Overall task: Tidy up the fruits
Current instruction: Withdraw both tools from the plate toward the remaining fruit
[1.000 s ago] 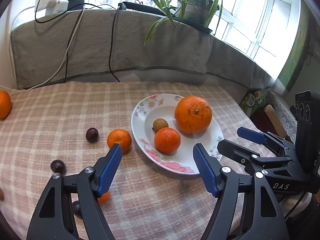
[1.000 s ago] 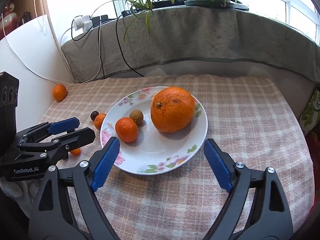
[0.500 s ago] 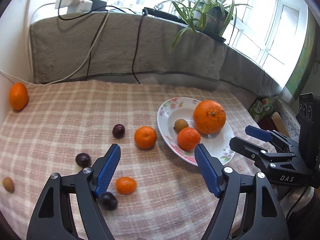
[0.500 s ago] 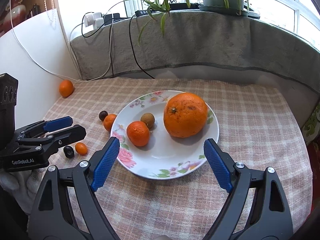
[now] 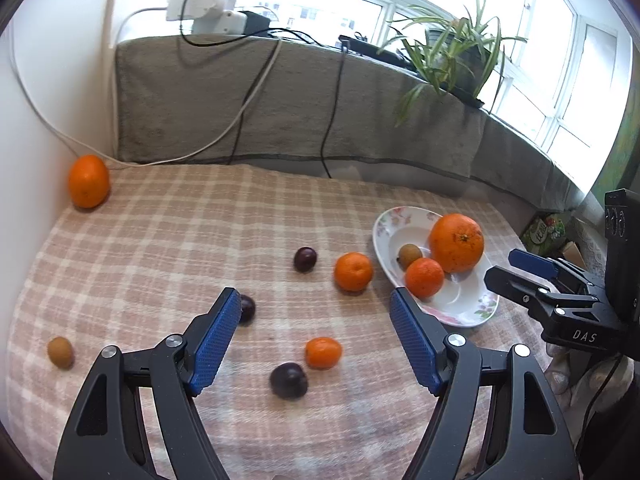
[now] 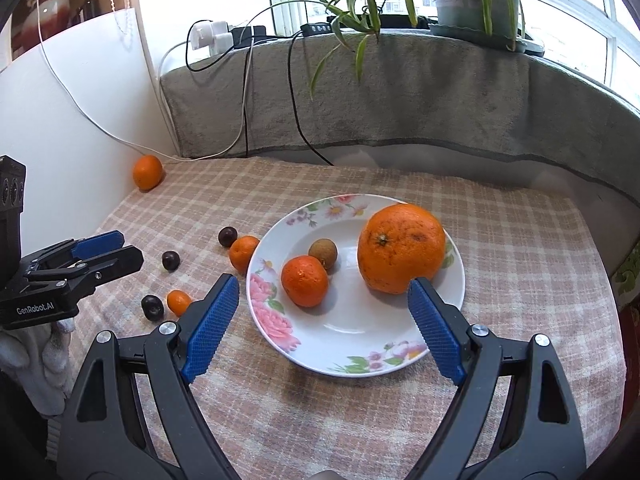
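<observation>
A floral plate [image 6: 352,344] on the checked cloth holds a big orange [image 6: 401,248], a mandarin [image 6: 305,281] and a small brown fruit [image 6: 323,253]. Loose on the cloth lie a mandarin [image 5: 353,271], a small orange fruit [image 5: 323,353], three dark plums [image 5: 289,380] [image 5: 245,309] [image 5: 305,259], a brown fruit [image 5: 60,352] and an orange [image 5: 88,181] in the far left corner. My left gripper [image 5: 316,308] hangs open over the loose fruit, holding nothing. My right gripper [image 6: 324,300] stands open above the plate's near side, empty.
A grey cloth-covered sill [image 5: 280,120] with hanging cables [image 5: 332,120], a power strip [image 5: 208,10] and a potted plant [image 6: 476,0] bounds the table at the back. A white wall [image 5: 32,120] closes the left side. Boxes [image 5: 548,232] stand past the right edge.
My left gripper has swung left, away from the plate, so more loose fruit and the corner orange show. The right gripper has hardly moved. Both stay open.
</observation>
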Demonstrator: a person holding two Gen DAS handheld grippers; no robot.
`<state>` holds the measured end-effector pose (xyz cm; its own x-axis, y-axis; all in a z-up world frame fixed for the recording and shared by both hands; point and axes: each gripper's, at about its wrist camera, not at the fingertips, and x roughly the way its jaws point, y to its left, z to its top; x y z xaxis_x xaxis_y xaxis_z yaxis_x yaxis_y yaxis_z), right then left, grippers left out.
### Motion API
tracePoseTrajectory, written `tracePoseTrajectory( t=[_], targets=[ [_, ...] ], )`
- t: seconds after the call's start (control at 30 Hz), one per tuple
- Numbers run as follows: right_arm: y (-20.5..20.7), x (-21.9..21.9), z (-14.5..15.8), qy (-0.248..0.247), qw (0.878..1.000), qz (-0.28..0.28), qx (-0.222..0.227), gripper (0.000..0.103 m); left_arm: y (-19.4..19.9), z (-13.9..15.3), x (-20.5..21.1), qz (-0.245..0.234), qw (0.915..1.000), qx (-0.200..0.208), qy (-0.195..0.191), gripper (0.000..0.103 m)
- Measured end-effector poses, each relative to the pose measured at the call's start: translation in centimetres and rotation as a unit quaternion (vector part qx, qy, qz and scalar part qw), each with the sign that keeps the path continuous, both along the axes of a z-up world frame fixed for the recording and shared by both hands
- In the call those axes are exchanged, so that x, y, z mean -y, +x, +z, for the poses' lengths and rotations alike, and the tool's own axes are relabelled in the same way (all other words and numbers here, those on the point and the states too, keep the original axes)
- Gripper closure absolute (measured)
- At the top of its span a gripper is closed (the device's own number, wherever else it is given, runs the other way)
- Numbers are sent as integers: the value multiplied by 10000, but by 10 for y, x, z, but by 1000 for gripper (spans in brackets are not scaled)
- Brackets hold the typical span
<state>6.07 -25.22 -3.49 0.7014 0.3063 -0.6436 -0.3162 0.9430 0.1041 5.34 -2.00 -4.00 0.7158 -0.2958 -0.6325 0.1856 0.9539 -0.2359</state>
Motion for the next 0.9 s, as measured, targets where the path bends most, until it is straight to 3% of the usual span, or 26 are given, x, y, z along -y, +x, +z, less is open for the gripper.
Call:
tracePoseTrajectory(
  t=[0.4,0.7,0.9],
  targets=[
    [13,-24,13,141,9983,554,82,14,-20,-4,-42,463,9989,46,44,26],
    [35,-54,14,131,9943,1057,-41,14,-35,-14,-50,420,9991,-110,17,27],
    [44,-81,9,-70,9895,1444,-83,15,-37,-23,-42,182,9995,-238,-49,40]
  ],
)
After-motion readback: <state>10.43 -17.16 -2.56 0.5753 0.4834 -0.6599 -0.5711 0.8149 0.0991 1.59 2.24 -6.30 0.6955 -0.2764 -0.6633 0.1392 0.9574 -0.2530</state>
